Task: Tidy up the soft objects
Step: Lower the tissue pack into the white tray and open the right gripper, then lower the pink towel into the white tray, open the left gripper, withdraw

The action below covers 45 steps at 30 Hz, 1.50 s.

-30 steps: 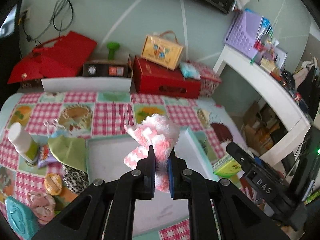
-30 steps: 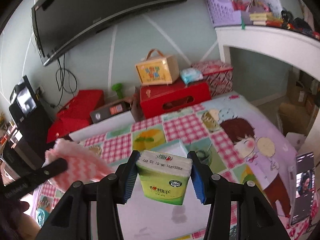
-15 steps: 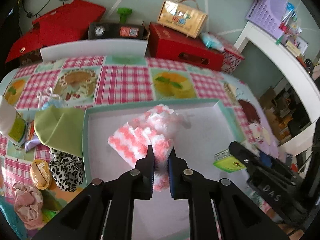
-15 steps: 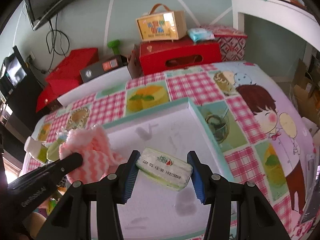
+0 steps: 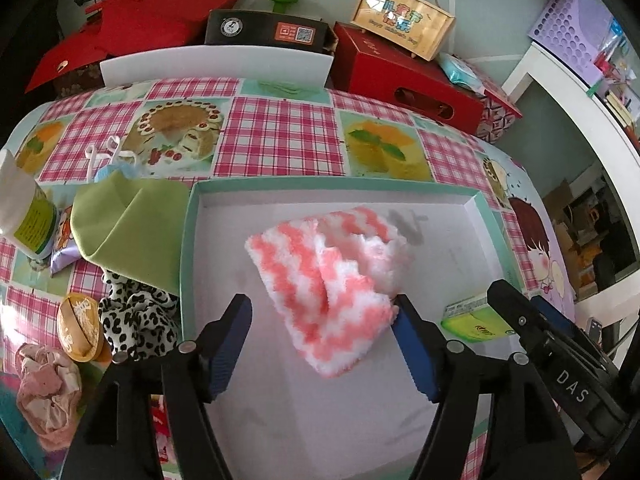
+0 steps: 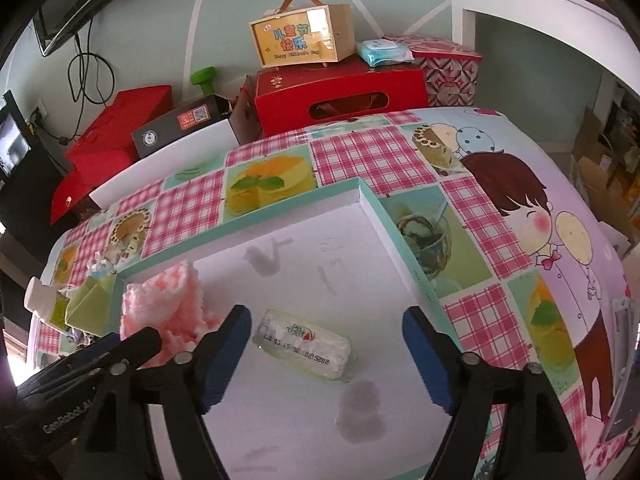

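Both grippers angle down over the tray [image 5: 188,240], jaws opening.

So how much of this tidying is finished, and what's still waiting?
Done: the pink-and-white cloth and the tissue pack lie in the white tray. In hand: nothing; the left gripper and right gripper are opening around them. Left: the green cloth, spotted cloth and pink rag beside the tray.

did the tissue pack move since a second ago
Yes. The tissue pack went down from mid-air onto the tray floor; the right gripper is opening around it.
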{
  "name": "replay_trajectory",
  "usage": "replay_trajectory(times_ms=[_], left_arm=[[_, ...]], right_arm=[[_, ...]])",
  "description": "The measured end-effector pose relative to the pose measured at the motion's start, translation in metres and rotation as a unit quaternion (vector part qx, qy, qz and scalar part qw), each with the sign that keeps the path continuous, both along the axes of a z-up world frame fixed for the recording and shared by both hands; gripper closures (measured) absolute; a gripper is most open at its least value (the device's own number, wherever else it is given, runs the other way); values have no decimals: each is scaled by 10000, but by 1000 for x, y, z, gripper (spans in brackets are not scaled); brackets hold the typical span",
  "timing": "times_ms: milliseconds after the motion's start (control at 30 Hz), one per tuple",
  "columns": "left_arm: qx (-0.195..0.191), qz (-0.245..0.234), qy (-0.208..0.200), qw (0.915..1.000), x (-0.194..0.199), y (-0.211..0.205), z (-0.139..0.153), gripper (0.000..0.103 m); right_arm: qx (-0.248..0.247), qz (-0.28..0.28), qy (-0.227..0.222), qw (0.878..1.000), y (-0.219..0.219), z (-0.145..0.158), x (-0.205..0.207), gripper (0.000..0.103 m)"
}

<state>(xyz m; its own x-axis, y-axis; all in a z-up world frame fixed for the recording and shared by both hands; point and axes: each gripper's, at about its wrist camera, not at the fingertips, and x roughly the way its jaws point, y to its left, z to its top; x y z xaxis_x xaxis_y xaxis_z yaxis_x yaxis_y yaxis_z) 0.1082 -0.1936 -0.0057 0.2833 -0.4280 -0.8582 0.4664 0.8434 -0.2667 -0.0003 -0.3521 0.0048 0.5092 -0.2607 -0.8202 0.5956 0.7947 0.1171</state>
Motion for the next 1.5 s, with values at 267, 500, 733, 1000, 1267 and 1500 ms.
replay_trajectory(times_ms=[267, 500, 733, 1000, 1267, 1500], left_arm=[[42, 251, 80, 9996, 6, 7, -1, 31], [271, 617, -289, 9973, 11, 15, 1, 9], [255, 627, -288, 9973, 13, 17, 1, 7], [70, 717, -424, 9965, 13, 21, 7, 6], [-42, 820, -616, 9947, 16, 31, 20, 6], [-366, 1001, -920, 9900, 19, 55, 48, 6]], right_arm=[[-5, -71, 103, 9999, -1, -4, 0, 8], [-100, -171, -21, 9998, -2, 2, -4, 0], [-92, -150, -11, 9998, -1, 1, -2, 0], [-81, -151, 1, 9999, -2, 0, -3, 0], [-134, -129, -14, 9998, 0, 3, -3, 0], [-183, -38, -267, 9995, 5, 14, -3, 0]])
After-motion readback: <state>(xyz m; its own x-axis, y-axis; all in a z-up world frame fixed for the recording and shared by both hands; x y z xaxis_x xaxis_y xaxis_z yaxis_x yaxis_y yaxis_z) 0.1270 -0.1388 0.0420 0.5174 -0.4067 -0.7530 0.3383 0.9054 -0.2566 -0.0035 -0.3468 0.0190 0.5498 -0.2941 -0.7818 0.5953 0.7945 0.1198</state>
